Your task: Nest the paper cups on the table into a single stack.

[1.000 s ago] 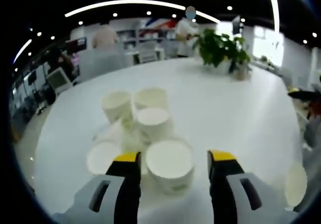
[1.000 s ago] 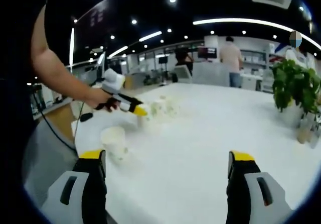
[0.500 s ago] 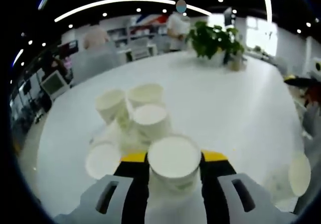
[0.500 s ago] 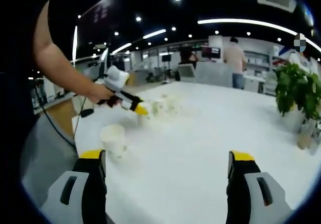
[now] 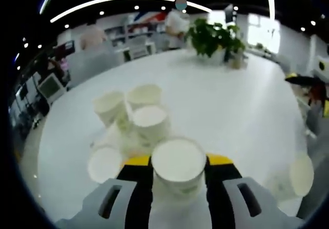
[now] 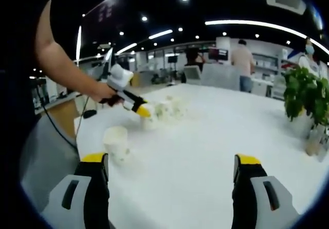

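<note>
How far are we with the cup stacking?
Nothing looks nested yet. In hand: the left gripper is closed on one cup at the near edge of the cluster. The right gripper is open and holds nothing. Left: the cluster's other cups and a lone cup standing apart on the table all need nesting.

Surface: white table [image 5: 236, 106] | cluster of white paper cups [image 5: 134, 118], upright and touching one another | lone paper cup [image 6: 116, 140] well apart, near table edge | potted plant [image 5: 213, 39] at far side
</note>
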The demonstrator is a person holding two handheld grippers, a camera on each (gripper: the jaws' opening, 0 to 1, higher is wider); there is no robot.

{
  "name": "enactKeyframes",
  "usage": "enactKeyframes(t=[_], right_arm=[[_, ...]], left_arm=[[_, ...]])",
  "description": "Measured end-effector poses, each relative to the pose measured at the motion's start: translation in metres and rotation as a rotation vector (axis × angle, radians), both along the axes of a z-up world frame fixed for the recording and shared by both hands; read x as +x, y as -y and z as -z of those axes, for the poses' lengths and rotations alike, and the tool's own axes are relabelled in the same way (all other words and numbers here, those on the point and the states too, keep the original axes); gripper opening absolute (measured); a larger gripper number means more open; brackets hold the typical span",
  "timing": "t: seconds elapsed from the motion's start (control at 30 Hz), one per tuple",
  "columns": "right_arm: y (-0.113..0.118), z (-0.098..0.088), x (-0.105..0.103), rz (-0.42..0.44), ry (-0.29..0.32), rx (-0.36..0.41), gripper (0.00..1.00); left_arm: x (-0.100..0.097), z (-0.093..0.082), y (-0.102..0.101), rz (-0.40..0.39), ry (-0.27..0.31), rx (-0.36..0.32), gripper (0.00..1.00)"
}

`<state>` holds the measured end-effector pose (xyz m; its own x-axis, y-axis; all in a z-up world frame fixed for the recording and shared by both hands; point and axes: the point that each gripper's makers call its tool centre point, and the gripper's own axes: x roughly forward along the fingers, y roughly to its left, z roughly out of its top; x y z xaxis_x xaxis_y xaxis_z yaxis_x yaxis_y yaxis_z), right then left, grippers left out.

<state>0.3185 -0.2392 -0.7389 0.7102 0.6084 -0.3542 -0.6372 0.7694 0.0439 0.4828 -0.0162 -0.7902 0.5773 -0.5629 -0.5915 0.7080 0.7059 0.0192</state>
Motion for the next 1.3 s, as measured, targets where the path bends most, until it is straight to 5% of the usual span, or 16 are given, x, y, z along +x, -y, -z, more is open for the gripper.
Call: enactKeyframes(t=[0.53,1.3], right_arm=[[0.001,-0.006,0.002,-0.003,0.016,-0.008,1.00],[0.001,-0.021,0.000,0.004,0.041,0.011,1.00]], left_arm=[[-0.015,-0.017,0.005,0.051,0.000,-0.003,0.38],[-0.004,-0.083,-0.006,0.065,-0.002,-0.038,0.38]])
